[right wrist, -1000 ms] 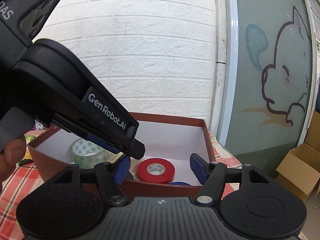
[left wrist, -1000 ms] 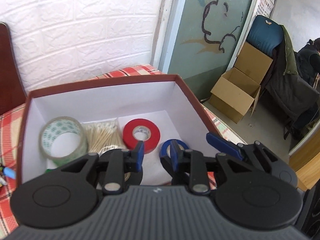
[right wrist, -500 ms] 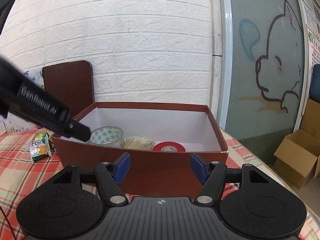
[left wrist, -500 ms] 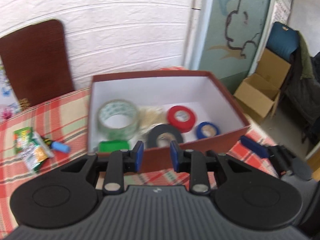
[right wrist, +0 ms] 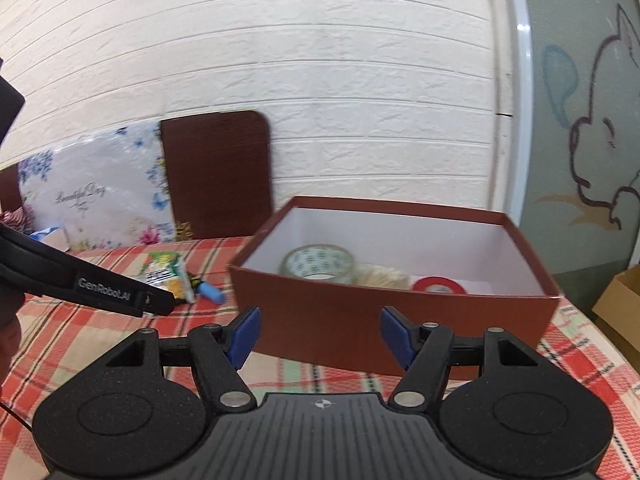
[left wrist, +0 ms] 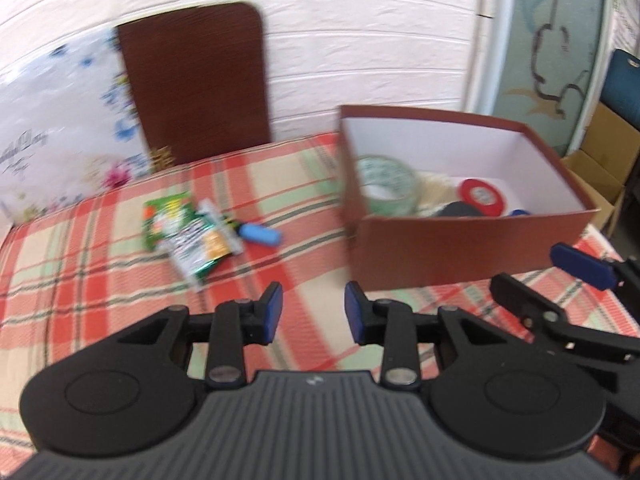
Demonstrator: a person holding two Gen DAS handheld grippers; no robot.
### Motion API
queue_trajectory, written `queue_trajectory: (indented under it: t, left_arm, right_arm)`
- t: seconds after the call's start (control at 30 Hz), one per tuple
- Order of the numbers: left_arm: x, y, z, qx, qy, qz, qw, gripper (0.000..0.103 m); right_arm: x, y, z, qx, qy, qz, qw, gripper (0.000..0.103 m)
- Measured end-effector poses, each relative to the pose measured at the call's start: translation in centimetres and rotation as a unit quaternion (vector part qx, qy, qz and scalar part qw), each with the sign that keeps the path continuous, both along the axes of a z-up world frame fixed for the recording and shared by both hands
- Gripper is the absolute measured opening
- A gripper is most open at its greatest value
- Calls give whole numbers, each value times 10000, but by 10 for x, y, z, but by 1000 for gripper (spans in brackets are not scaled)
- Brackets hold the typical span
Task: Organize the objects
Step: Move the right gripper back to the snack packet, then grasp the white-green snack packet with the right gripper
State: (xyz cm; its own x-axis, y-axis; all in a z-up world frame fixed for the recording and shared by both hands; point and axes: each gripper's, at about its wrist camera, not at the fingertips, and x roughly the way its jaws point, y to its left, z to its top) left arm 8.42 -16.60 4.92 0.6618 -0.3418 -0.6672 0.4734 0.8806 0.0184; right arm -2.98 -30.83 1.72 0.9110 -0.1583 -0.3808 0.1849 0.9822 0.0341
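A brown box (left wrist: 472, 246) (right wrist: 360, 320) with white inside stands on the checked tablecloth. It holds a clear tape roll (left wrist: 384, 184) (right wrist: 318, 264), cotton swabs (right wrist: 382, 276), a red tape roll (left wrist: 482, 194) (right wrist: 438, 285), a black roll (left wrist: 460, 210) and a blue roll (left wrist: 520, 212). Left of the box lie green snack packets (left wrist: 188, 226) (right wrist: 164, 266) and a small blue cylinder (left wrist: 260, 234) (right wrist: 210, 291). My left gripper (left wrist: 314, 312) is open and empty over the cloth, left of the box's near corner. My right gripper (right wrist: 320, 334) is open and empty in front of the box.
A dark brown board (left wrist: 196, 80) (right wrist: 218, 172) and a floral card (right wrist: 92, 192) lean on the white brick wall. The table's right edge drops to the floor, where a cardboard box (left wrist: 600, 160) stands. The right gripper's fingers (left wrist: 580, 266) show at the left wrist view's right edge.
My left gripper has pulled back out of the box and swung left, jaws slightly wider. The right gripper has backed away a little and stays open.
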Motion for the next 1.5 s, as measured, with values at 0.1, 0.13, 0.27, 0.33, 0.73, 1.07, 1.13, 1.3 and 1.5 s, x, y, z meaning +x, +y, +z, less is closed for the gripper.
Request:
queue_trajectory:
  t: [0.1, 0.13, 0.27, 0.33, 0.73, 1.07, 1.13, 1.3, 1.5]
  left_arm:
    - [6, 23, -6, 63, -16, 203, 9998, 40]
    - [8, 31, -9, 77, -9, 279, 9996, 41]
    - [20, 68, -22, 134, -3, 642, 9979, 43]
    - [27, 89, -31, 184, -48, 850, 9962, 44]
    - [49, 180, -115, -66, -760, 1560, 9848, 59]
    - [57, 187, -118, -384, -681, 1601, 9840, 63]
    - [57, 188, -119, -371, -689, 1605, 9839, 63]
    - [57, 187, -119, -354, -698, 1603, 9840, 64]
    - [57, 185, -118, -279, -735, 1606, 9839, 64]
  right_arm:
    - [7, 21, 0, -29, 59, 194, 9998, 64]
    - [10, 28, 0, -43, 85, 272, 9996, 64]
    - [21, 55, -3, -128, 208, 594, 9979, 64]
    - [29, 68, -7, -138, 305, 758, 9966, 64]
    - [119, 119, -30, -265, 756, 1442, 9863, 64]
    - [225, 131, -75, -497, 930, 1314, 9857, 68]
    - [229, 129, -78, -377, 976, 1398, 9846, 54]
    - [196, 133, -78, -527, 1019, 1535, 9815, 51]
    - [82, 125, -77, -743, 1085, 1765, 9755, 52]
